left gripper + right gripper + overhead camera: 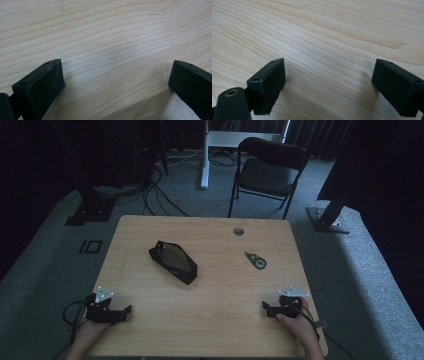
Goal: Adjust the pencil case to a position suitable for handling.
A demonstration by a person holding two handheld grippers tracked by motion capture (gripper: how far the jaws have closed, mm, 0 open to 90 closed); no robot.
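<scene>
Both grippers rest low in the high view, your left gripper point(125, 310) at lower left and your right gripper point(265, 306) at lower right, jaws spread wide over bare table point(215, 295). The black pouch point(173, 261) lies centre-left, well apart from both. It looks soft, light and floppy; pinch a seamed edge. The tape dispenser point(256, 260) sits right of centre.

A black folding chair point(270, 170) stands on grey carpet point(360, 265) beyond the table point(210, 310).
</scene>
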